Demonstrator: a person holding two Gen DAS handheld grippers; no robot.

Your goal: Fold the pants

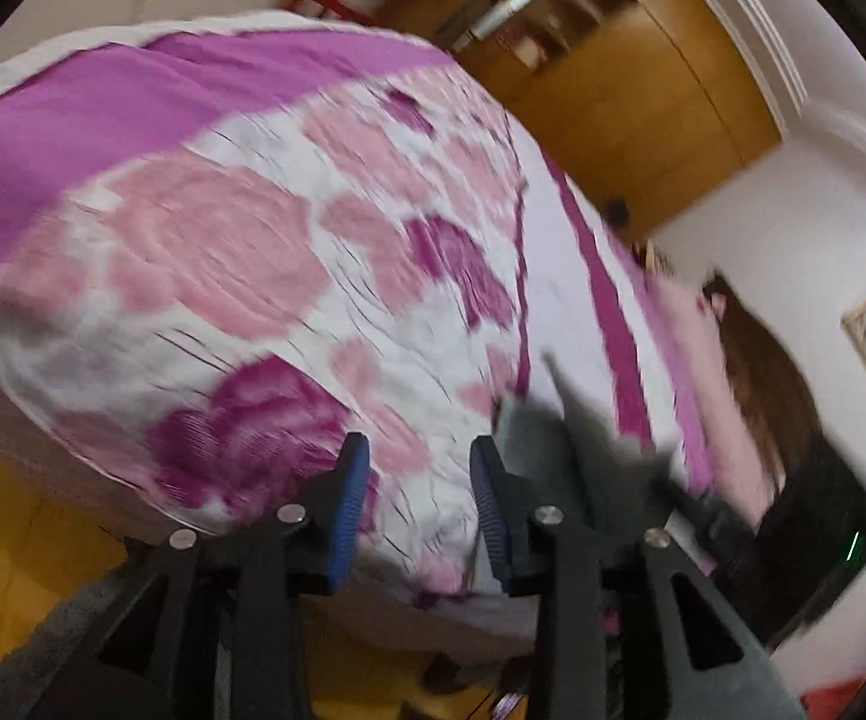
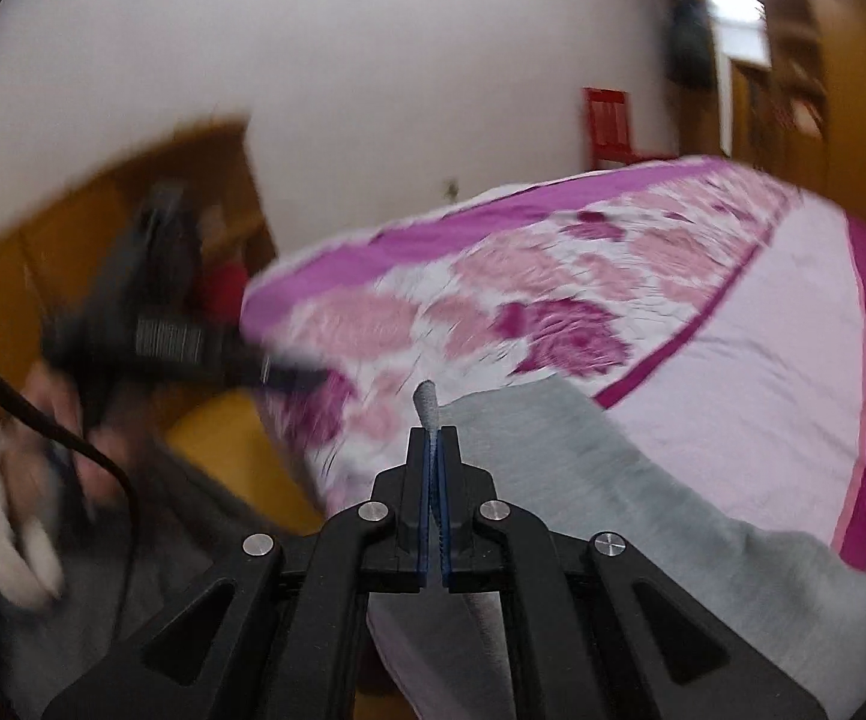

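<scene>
Overall, both views are motion-blurred, so fine detail is unreliable. In the left wrist view the left gripper (image 1: 417,492) stands released: its blue pads (image 1: 348,510) are apart with only the bedspread (image 1: 252,228) showing between them, nothing held. The pants (image 1: 559,426), grey, appear just right of its right finger as a dark, smeared shape; their outline and extent cannot be made out there. A dark blurred mass at the right edge of that view is not identifiable. The floor (image 1: 6,588), yellow, shows at lower left, partly cut off by the gripper frame.

In the right wrist view the right gripper (image 2: 433,480) is clenched on the pants (image 2: 553,450): a narrow tuft of grey cloth sticks up from between the closed pads. From there the cloth runs right and near across the bed, over the pale border of the bedspread (image 2: 733,360), and passes out of frame at lower right, so its full length is hidden. At left a hand (image 2: 66,414) holds the other gripper (image 2: 294,378), heavily blurred; a black cable (image 2: 42,426) crosses in front of it.

The near-left corner of the bed shows in both views, with floor beyond. The far bed surface is flat, offering open room. A red chair (image 2: 610,126) stands against the far wall (image 2: 372,60).
</scene>
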